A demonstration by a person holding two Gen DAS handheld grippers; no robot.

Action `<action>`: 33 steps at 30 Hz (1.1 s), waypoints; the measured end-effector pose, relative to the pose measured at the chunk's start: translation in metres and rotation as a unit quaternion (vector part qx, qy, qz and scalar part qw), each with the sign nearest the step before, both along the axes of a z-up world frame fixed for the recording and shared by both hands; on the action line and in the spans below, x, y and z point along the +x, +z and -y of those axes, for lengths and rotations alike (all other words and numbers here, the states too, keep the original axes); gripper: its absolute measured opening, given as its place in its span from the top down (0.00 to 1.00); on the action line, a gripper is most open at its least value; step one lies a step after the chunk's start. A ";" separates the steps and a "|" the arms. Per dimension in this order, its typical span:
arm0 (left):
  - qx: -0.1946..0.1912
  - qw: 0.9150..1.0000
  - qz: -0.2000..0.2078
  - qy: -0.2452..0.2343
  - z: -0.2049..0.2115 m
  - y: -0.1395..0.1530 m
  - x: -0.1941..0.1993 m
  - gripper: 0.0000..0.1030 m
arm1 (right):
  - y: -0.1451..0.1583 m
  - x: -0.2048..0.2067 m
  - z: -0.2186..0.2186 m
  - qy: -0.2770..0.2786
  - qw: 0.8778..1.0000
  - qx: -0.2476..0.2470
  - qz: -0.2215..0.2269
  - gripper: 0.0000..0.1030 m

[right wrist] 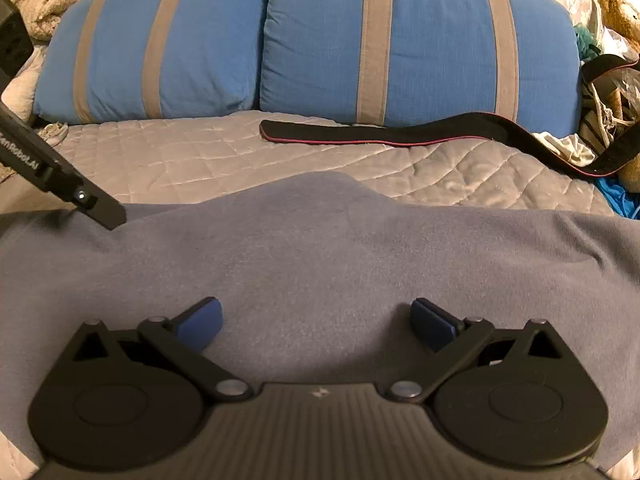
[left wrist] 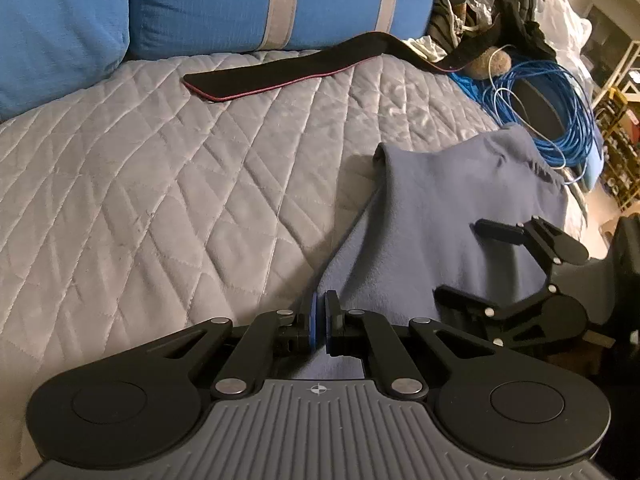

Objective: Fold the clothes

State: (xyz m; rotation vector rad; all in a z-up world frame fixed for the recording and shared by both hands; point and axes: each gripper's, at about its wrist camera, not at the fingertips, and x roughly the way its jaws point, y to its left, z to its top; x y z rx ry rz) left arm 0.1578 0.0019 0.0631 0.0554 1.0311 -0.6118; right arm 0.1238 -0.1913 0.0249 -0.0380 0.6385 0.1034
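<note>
Quilted bed (left wrist: 160, 200) | left gripper (left wrist: 320, 320) apparently pinching blue garment (right wrist: 320, 248) edge | right gripper (right wrist: 316, 320) wide

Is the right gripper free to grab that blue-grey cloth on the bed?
Probably yes. The right gripper is open, hovering right over the blue-grey cloth, with nothing between them.

Garment (right wrist: 320, 264): running off both sides and under the right gripper (right wrist: 316, 322). Strap (left wrist: 288, 68): far end disappearing into a cluttered pile (left wrist: 492, 12), contents indistinct. Cable (left wrist: 556, 116): partly lying behind garment. Pillow (left wrist: 60, 32): being cropped left.
</note>
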 end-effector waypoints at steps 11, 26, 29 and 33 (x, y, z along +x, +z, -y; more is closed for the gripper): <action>0.049 0.998 -0.024 0.013 0.001 0.007 -0.005 0.97 | 0.000 0.001 0.000 0.000 1.000 -0.001 -0.001 0.00; 0.125 0.992 0.003 -0.003 0.004 0.013 -0.024 0.98 | 0.000 0.004 0.000 0.005 1.000 0.000 -0.005 0.00; 0.178 0.984 0.016 0.016 -0.003 0.012 -0.024 0.98 | 0.000 0.004 -0.001 0.004 1.000 0.002 -0.005 0.00; 0.192 0.979 0.018 0.073 -0.030 0.018 -0.024 0.96 | 0.000 0.003 -0.001 0.002 1.000 0.002 -0.003 0.00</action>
